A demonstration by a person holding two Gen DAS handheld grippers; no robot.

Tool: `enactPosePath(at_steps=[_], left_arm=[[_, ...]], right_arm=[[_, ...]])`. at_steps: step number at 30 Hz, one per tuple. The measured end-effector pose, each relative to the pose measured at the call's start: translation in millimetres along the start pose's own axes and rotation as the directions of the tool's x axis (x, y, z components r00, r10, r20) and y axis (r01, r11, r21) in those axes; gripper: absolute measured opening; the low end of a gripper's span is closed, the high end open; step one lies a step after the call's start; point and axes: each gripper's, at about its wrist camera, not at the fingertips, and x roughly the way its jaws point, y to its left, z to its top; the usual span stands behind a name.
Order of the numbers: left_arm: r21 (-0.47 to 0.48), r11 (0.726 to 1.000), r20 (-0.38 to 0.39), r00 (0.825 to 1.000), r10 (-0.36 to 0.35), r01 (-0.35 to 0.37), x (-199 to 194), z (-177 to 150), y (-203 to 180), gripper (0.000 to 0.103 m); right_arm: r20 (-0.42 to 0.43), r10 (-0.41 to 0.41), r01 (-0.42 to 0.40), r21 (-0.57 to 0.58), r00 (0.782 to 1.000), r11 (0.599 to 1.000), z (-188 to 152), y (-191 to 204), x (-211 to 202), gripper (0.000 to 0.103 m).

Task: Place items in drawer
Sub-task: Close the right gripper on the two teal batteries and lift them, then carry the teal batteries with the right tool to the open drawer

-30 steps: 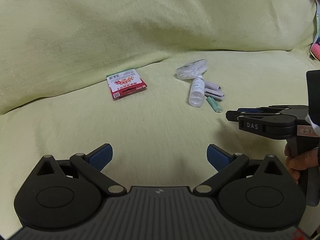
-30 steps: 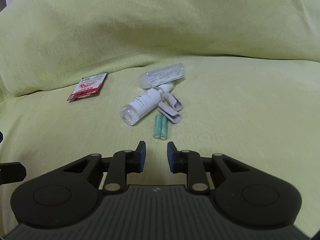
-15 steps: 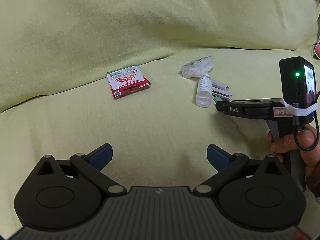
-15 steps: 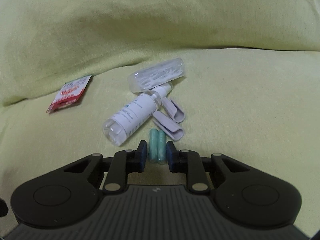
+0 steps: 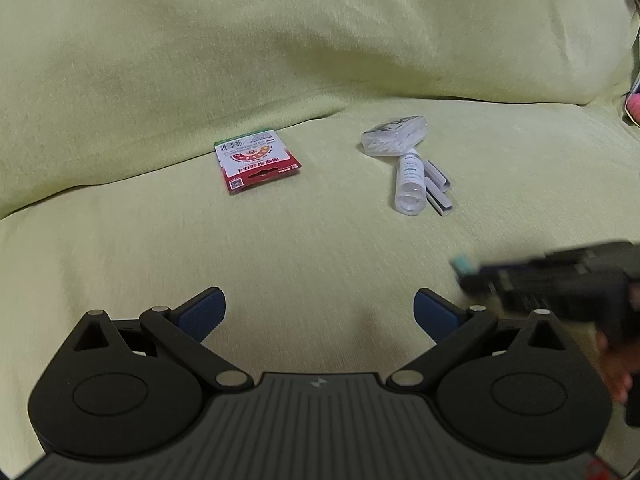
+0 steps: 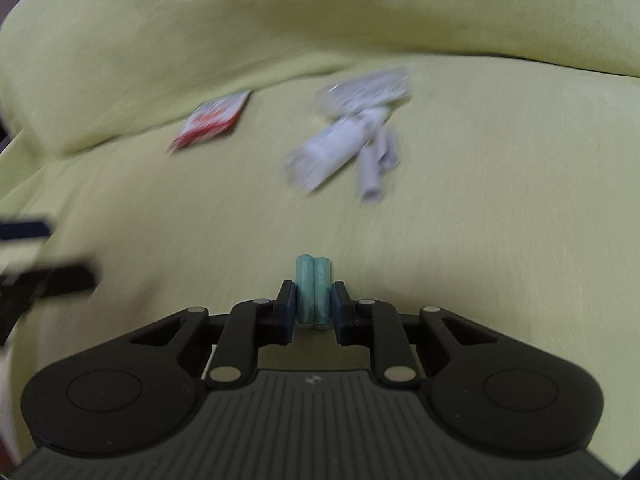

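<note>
My right gripper (image 6: pixel 313 304) is shut on a pair of teal batteries (image 6: pixel 313 288), lifted off the green cushion (image 6: pixel 480 220); it shows blurred at the right of the left wrist view (image 5: pixel 472 276) with the teal batteries (image 5: pixel 463 265) at its tip. My left gripper (image 5: pixel 320 312) is open and holds nothing, low over the cushion (image 5: pixel 160 240). Farther off lie a red and white packet (image 5: pixel 256 162), a clear bottle (image 5: pixel 410 186), grey clips (image 5: pixel 438 188) and a clear plastic case (image 5: pixel 394 136). No drawer is in view.
The green backrest (image 5: pixel 280 40) rises behind the items. A pink object (image 5: pixel 634 106) shows at the far right edge. A hand (image 5: pixel 618 364) holds the right gripper's handle. Bare cushion lies between my left gripper and the items.
The right gripper closed on the teal batteries and pulled back with them, away from the bottle and clips. The left gripper stayed open and almost still.
</note>
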Motion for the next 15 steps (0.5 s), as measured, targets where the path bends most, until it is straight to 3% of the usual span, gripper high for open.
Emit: enactPosePath(at_steps=[9, 15], left_arm=[[-0.002, 1.0, -0.014, 1.0, -0.007, 0.007, -3, -4, -2, 0.101], [0.012, 1.0, -0.028, 1.0, -0.012, 0.013, -6, -10, -5, 0.101]], right_arm=[[0.015, 0.016, -0.016, 0.005, 1.0, 1.0, -3, 5, 3, 0.026], [0.06, -0.016, 0.017, -0.013, 0.998, 1.0, -12, 7, -2, 0.018]])
